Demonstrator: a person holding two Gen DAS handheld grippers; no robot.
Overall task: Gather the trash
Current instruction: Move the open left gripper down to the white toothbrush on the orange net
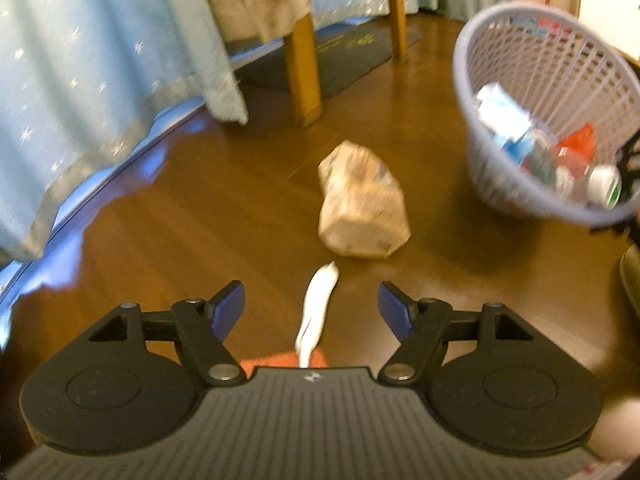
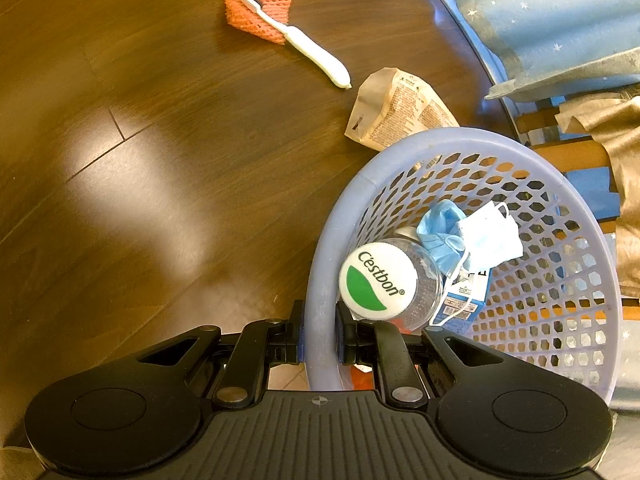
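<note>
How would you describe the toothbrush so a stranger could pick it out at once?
Start at the lilac basket on the wooden floor, then pass the crumpled brown paper bag beside it. Beyond lies the white toothbrush, its head resting on an orange mesh sponge; nothing else is long and thin.

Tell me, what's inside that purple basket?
In the basket: a clear bottle with a white Cestbon cap, a crumpled blue glove, a white face mask and a blue carton. Whatever lies beneath them is covered.

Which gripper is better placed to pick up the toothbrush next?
Left. The left gripper is open with the toothbrush lying between its jaws, while the right gripper is shut on the basket rim.
</note>
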